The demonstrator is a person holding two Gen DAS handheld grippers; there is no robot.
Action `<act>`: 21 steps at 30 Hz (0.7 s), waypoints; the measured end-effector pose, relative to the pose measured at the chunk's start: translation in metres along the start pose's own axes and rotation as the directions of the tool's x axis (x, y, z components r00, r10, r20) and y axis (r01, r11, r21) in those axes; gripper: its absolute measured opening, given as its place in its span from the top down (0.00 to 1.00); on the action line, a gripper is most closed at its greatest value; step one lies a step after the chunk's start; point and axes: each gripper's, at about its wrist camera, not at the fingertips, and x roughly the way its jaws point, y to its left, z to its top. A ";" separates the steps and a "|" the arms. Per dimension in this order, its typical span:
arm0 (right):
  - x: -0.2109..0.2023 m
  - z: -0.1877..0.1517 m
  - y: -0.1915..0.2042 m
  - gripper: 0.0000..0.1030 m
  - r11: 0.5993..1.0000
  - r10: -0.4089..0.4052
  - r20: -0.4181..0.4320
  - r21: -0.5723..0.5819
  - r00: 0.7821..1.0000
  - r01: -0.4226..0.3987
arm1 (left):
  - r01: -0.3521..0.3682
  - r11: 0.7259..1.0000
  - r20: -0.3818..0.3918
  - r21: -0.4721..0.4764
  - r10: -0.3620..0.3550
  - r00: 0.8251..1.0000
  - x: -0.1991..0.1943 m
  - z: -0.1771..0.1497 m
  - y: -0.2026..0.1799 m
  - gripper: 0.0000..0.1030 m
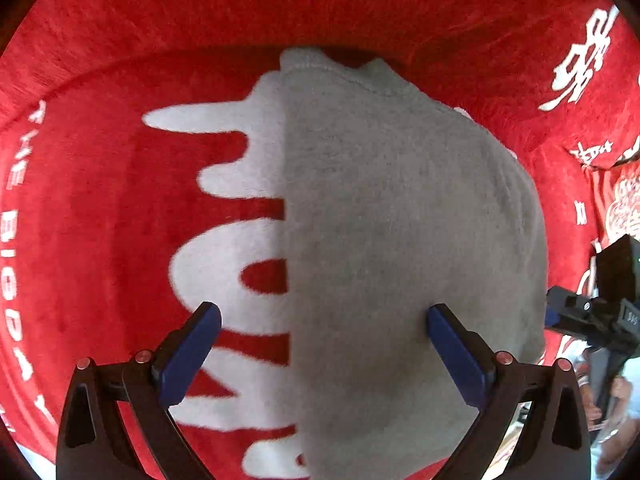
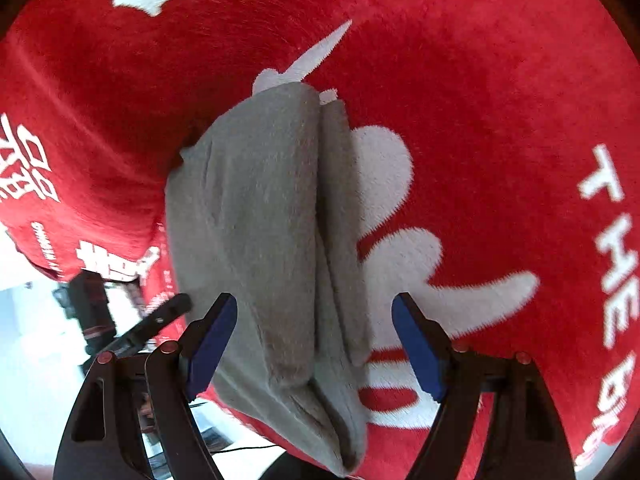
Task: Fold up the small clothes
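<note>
A grey garment (image 1: 400, 220), soft fleece-like knit, is seen lying on a red plush blanket (image 1: 100, 220) printed with large white lettering; what is under the blanket cannot be told, so no tabletop is confirmed. In the left wrist view the garment is spread flat with a straight left edge and a collar or hem seam at the far end. In the right wrist view it (image 2: 260, 220) appears already folded lengthwise, with a layered edge running near to far along its right side and its near end hanging toward the blanket's edge

The left gripper (image 1: 324, 316) is held over the garment's near left edge, jaws spread fully wide, nothing gripped; one finger is over the white lettering, the other over grey cloth. The right gripper (image 2: 314, 304) is held over the garment's near part, jaws wide apart and empty, the folded edge lying between them but not pinched. The other gripper is glimpsed at the right edge of the left view and the left edge of the right view

Handling is judged as light, limp, non-fragile; the cloth will drape and sag, and the fuzzy layers may cling or slide on the plush. Hold is best taken at near corners or along the layered edge, all layers pinched together, so the fold is not dragged open
</note>
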 end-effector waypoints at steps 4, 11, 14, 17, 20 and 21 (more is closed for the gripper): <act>0.005 0.005 0.000 0.19 0.997 0.074 -0.012 -0.018 0.997 -0.074 | 0.043 0.999 0.003 0.012 -0.043 0.999 0.008 0.008 -0.006 0.00; 0.022 0.012 0.012 0.15 0.979 0.191 -0.067 -0.063 0.979 -0.195 | 0.090 0.994 -0.023 0.059 -0.089 0.996 0.026 0.016 -0.032 0.00; 0.033 0.015 0.016 0.15 0.972 0.221 -0.065 -0.067 0.973 -0.225 | 0.098 0.994 -0.021 0.055 -0.097 0.995 0.027 0.019 -0.033 0.00; 0.035 0.013 0.019 0.15 0.972 0.230 -0.043 -0.035 0.972 -0.232 | 0.087 0.994 -0.006 0.060 -0.087 0.996 0.019 0.016 -0.032 0.15; 0.043 0.009 0.020 0.62 0.988 0.154 -0.073 -0.007 0.985 -0.155 | 0.089 0.994 0.027 0.062 -0.090 0.996 0.006 0.010 -0.028 0.42; 0.042 0.007 0.019 0.66 0.986 0.164 -0.074 0.000 0.984 -0.164 | 0.091 0.994 0.033 0.062 -0.094 0.995 0.003 0.009 -0.025 0.51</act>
